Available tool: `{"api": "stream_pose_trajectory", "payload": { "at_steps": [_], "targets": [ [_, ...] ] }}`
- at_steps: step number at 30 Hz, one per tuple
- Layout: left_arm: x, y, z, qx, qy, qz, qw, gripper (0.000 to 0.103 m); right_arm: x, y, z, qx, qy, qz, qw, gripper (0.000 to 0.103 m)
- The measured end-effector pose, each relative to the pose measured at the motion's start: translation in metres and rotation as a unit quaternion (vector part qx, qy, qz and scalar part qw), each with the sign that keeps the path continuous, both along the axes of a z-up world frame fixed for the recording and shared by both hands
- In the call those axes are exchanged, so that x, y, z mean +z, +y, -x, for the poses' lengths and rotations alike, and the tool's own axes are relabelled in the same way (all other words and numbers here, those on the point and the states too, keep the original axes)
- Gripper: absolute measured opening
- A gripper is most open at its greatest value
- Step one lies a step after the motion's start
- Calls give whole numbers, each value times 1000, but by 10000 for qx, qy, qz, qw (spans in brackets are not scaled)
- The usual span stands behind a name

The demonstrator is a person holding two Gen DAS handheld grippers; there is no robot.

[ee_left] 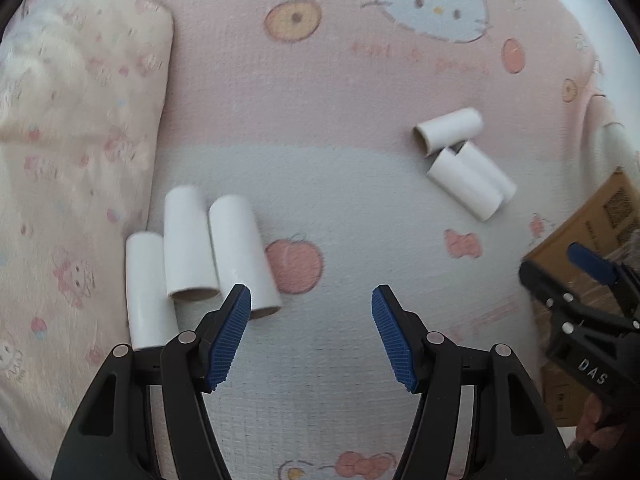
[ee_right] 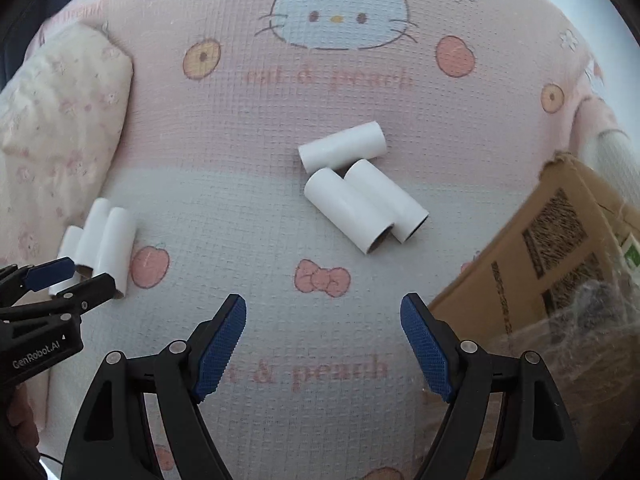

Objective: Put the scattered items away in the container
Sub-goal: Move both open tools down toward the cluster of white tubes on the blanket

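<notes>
Both grippers, left gripper (ee_left: 311, 300) marked "GenRobot.AI", right gripper (ee_right: 323, 309) "DAS", gape empty; blanket (ee_right: 320, 120) reads "peach".

Six white cardboard tubes are counted on the bed, split into two clusters of three. In the first cluster, one tube (ee_left: 149, 290), a second tube (ee_left: 189, 240) and a third tube (ee_left: 242, 252) are laid side by side. In the second cluster, a fourth tube (ee_right: 342, 147) is set crosswise above a fifth tube (ee_right: 348, 210) and a sixth tube (ee_right: 386, 200), which are laid parallel. One cardboard box (ee_right: 540, 248) is seen. One pillow (ee_left: 76, 120) is counted. Two grippers are present: the left gripper (ee_left: 311, 300) and the right gripper (ee_right: 323, 306). One printed blanket (ee_right: 280, 120) is spread beneath everything.
</notes>
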State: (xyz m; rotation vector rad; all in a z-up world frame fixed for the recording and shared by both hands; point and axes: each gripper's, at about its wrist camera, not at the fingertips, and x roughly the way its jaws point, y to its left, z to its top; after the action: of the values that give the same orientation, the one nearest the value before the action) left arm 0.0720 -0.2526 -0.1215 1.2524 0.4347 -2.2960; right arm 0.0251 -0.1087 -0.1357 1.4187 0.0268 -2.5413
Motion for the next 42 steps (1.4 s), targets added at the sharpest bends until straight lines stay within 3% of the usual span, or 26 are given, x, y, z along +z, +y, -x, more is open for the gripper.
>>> {"api": "stream_pose_trajectory", "payload": {
  "at_steps": [6, 8, 10, 15, 26, 30, 36, 42],
  "targets": [
    [29, 33, 19, -664, 286, 190, 9972, 67, 25, 13, -16, -35, -66, 295, 9995, 81],
    [31, 39, 26, -704, 260, 406, 9963, 67, 31, 16, -19, -86, 154, 257, 9995, 89],
    [27, 37, 29, -686, 144, 548, 9960, 67, 27, 13, -17, 27, 284, 190, 9994, 89],
    [8, 16, 24, -397, -33, 417, 9983, 67, -1, -1, -1, 124, 432, -170, 9988, 89],
    [-26, -35, 9, 377, 68, -588, 9975, 67, -45, -18, 48, 42, 704, -1096, 9915, 88],
    [-41, -46, 14, 566, -111, -596, 9966, 67, -57, -31, 59, 126, 1152, -1857, 9757, 88],
    [-47, -50, 22, 550, -329, -221, 9977, 67, -77, -45, 73, 411, 1243, -2625, 9560, 88],
    [-56, -59, 28, 672, -658, 3, 9956, 67, -93, -45, 93, 414, 987, -2578, 9602, 83]
  ]
}}
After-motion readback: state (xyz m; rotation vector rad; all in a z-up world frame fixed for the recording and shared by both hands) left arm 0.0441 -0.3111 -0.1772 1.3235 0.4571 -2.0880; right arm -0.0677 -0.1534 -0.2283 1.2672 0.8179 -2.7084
